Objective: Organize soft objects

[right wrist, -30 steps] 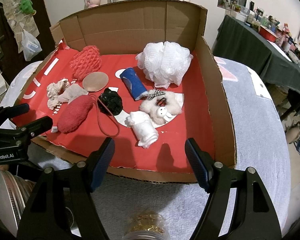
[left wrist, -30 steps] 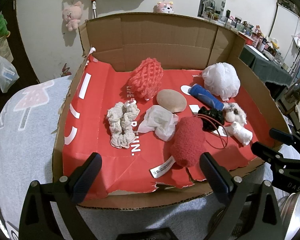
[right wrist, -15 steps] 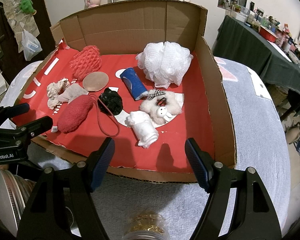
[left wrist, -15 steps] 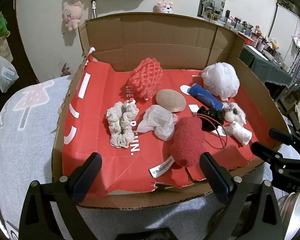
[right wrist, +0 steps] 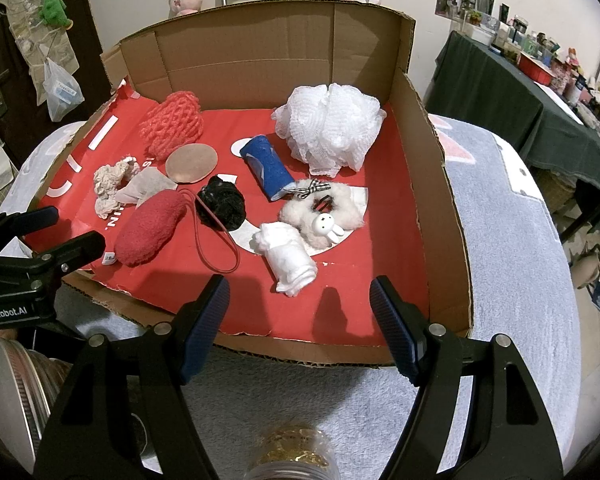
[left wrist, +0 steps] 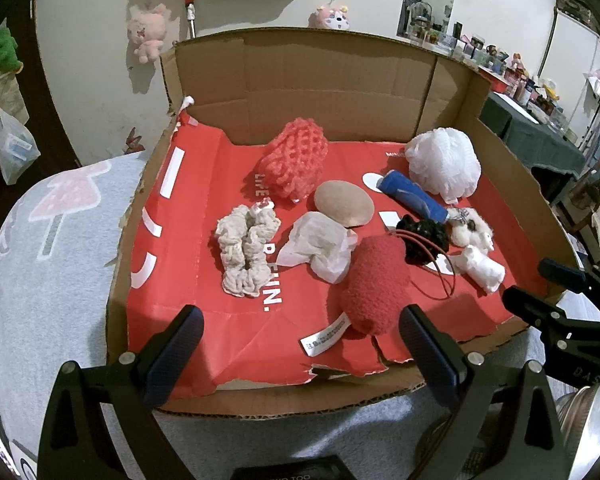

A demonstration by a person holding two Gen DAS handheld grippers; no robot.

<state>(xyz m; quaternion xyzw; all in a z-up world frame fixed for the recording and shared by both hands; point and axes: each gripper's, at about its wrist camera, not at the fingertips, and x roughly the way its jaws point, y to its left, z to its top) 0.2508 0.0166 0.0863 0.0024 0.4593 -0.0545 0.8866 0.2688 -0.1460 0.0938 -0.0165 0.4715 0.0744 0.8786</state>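
Here, in the left wrist view, the left tool (left wrist: pixel 300 334) hangs released at the box's (left wrist: pixel 320 76) near edge; the red pouch (left wrist: pixel 374 286) lies at 1 o'clock, the beige scrunchie (left wrist: pixel 246 250) at 11. In the right wrist view, the right tool (right wrist: pixel 300 306) is also released and empty; the white roll (right wrist: pixel 288 258) lies at 12 o'clock, the pouf (right wrist: pixel 328 128) beyond it.

Black tool (right wrist: pixel 298 322) frames, blue ribbed pads (right wrist: pixel 204 328), silver screws, "GenRobot.AI" marking
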